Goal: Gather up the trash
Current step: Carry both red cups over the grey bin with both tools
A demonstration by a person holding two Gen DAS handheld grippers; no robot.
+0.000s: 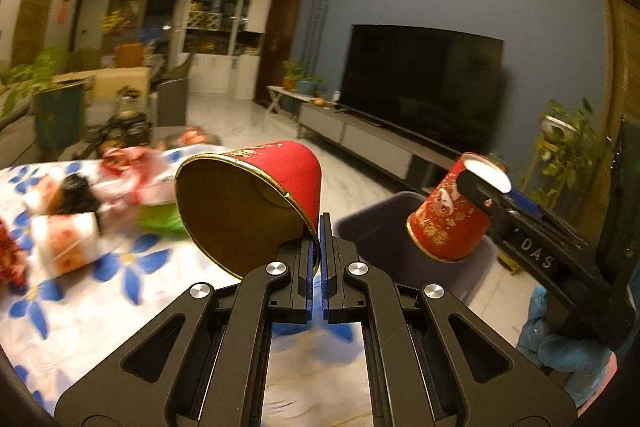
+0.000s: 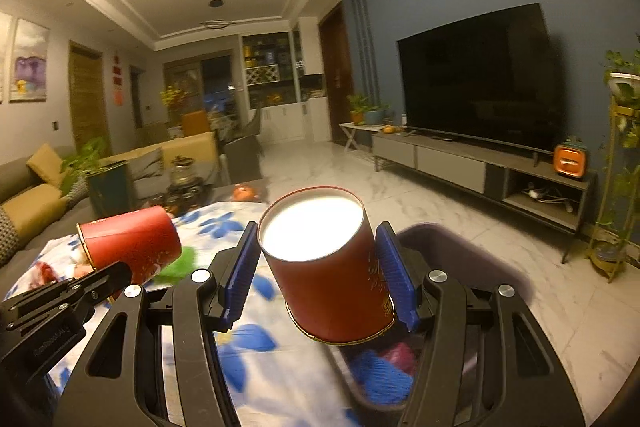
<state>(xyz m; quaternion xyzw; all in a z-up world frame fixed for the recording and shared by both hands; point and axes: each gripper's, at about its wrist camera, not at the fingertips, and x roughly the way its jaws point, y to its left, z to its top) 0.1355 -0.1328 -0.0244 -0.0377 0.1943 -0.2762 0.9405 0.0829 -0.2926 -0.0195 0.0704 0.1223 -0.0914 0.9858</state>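
Purple bin blurred, contents unclear behind right-held cup.

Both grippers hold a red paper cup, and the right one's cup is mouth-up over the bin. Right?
Not quite. The right gripper holds its red cup upside down, white base up and mouth down, over the dark bin; the right wrist view shows it. The left gripper does pinch another red cup by its rim.

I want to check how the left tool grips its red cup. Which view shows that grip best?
The left wrist view: the left tool pinches the rim of the red cup, whose open mouth faces the camera. The right wrist view shows that cup only from the side, its grip point hidden.
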